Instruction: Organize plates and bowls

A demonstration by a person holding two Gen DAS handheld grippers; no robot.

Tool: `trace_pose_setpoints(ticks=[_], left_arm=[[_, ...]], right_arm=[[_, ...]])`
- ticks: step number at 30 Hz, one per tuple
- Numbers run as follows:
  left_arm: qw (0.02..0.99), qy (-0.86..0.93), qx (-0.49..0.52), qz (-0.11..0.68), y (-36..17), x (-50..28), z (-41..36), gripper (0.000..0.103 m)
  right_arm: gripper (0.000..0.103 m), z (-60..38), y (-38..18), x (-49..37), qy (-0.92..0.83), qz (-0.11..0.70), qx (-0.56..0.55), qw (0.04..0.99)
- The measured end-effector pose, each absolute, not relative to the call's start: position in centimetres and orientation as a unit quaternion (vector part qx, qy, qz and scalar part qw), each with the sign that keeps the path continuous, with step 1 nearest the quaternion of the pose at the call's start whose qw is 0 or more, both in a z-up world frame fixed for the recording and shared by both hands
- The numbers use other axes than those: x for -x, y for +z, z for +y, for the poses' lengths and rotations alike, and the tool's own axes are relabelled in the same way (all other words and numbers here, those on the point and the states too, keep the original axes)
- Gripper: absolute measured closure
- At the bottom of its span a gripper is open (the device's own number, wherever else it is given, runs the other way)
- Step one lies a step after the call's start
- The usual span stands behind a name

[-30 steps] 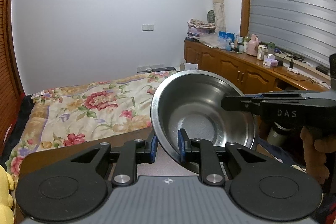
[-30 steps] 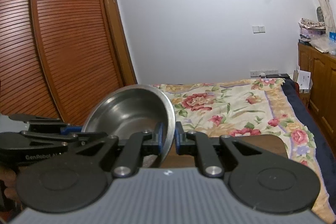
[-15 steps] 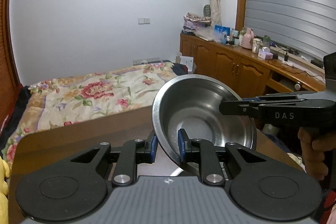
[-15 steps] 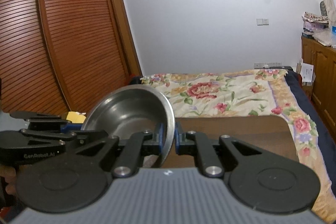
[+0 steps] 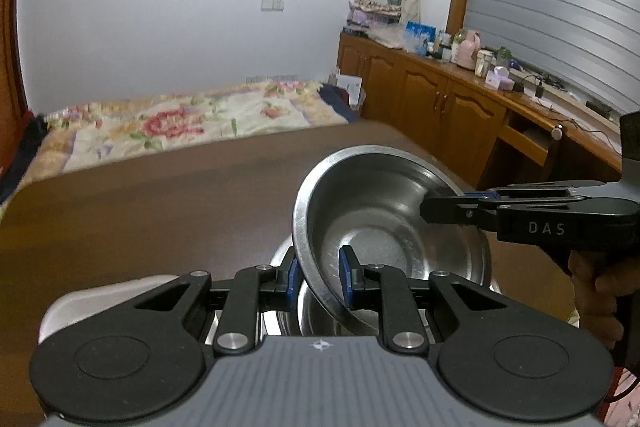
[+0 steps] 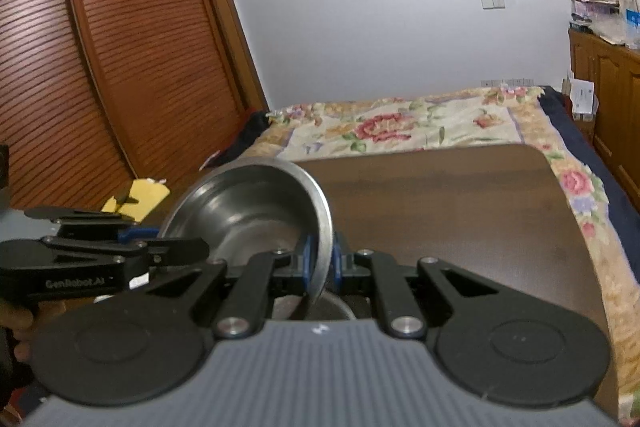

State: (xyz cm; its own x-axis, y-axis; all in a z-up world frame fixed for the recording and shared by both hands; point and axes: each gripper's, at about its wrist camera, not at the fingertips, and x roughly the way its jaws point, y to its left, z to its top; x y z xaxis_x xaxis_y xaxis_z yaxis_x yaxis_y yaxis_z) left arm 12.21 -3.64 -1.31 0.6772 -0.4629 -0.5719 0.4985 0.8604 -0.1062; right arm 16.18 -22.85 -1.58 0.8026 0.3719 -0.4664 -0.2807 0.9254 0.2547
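A steel bowl is held by both grippers over the brown table. My left gripper is shut on its near rim. My right gripper is shut on the opposite rim of the same bowl and shows from the side in the left wrist view. The left gripper shows in the right wrist view. Another steel bowl lies below it, mostly hidden by the fingers. A pale tray or plate lies at the lower left.
A flowered bed lies beyond the table's far edge. Slatted wardrobe doors stand to the left. A wooden counter with bottles runs along the right. A yellow object lies left of the table.
Both grippers have lowered the bowl toward the table. The table now fills more of both views, and the lower bowl and pale tray have come into sight.
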Motion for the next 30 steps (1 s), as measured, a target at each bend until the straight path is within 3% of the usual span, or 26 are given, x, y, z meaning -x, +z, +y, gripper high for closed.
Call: trace_pose_setpoints(ticks=[13, 30], left_arm=[[0.912, -0.251, -0.060, 0.319, -3.2, -11.9, -4.7, 0.081], [0.914, -0.246, -0.068, 0.316, -4.1, -12.0, -4.7, 0.084]], right_arm=[[0.091, -22.5, -3.5, -15.0, 0.166, 0.269, -0.089, 0.944], [0.092, -21.5, -4.2, -14.3, 0.145, 0.250, -0.012, 0.957]])
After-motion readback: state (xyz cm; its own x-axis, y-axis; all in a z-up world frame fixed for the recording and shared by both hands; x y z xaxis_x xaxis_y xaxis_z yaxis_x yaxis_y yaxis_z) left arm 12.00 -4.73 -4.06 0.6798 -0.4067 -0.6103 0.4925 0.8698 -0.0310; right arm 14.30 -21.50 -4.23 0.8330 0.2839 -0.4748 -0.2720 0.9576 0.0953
